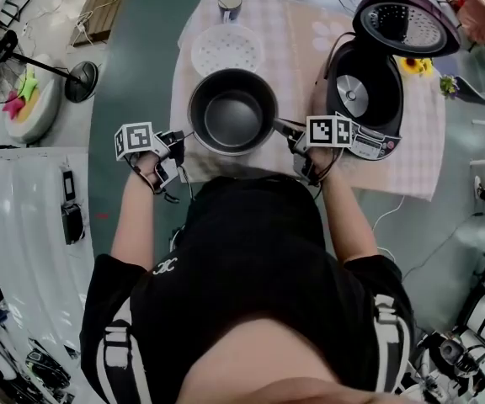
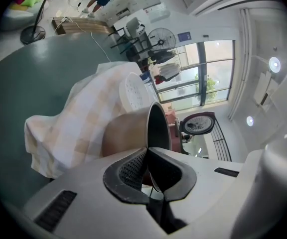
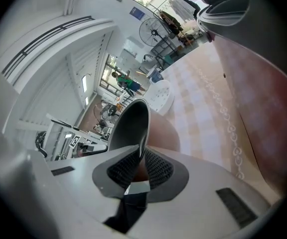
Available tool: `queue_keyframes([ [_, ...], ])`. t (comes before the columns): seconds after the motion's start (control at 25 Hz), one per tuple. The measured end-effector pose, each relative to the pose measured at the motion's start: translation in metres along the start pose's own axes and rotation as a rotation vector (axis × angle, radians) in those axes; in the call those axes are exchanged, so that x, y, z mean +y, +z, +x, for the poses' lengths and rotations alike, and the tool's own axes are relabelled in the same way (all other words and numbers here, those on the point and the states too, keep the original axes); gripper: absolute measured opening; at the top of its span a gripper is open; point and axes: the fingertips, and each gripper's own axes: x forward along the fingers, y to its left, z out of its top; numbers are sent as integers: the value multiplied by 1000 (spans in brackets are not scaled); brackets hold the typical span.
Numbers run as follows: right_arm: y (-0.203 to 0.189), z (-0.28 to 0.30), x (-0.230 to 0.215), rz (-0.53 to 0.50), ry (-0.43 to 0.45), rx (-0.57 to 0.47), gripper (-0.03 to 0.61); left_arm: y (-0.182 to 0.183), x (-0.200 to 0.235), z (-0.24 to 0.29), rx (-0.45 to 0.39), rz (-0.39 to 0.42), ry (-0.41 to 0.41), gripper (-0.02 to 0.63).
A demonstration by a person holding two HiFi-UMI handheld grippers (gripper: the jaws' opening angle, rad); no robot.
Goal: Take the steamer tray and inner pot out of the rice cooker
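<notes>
The dark inner pot (image 1: 232, 114) is over the checked cloth in front of me, gripped at both sides of its rim. My left gripper (image 1: 189, 135) is shut on the rim's left side, and the rim (image 2: 158, 126) runs down between its pads. On the right side my right gripper (image 1: 281, 127) is shut on the rim, with the pot wall (image 3: 132, 126) between its pads. I cannot tell whether the pot touches the cloth. The white perforated steamer tray (image 1: 227, 50) lies on the cloth just behind the pot. The rice cooker (image 1: 365, 99) stands empty to the right, lid (image 1: 406, 19) up.
A small cup (image 1: 230, 7) stands behind the steamer tray. The checked cloth (image 1: 411, 162) hangs over the table's edges. A floor fan (image 1: 81, 81) is off to the left, beyond the table. Yellow flowers (image 1: 415, 64) lie beside the cooker.
</notes>
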Motion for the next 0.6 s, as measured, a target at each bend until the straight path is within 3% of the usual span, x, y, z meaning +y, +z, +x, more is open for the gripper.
queue_keyframes([
  [0.2,0,0,-1,-30,-48,-6,37,-1,-1,1,11,56,22,9],
  [0.36,0,-2,-1,-62,-105,-13,44,0,-3,0,34,209,78,12],
  [0.48,7,-10,-2,-167,-198,-31,58,6,-4,-5,26,383,202,34],
  [0.6,32,-29,0,-315,-308,-143,58,30,-2,-22,-76,606,411,43],
])
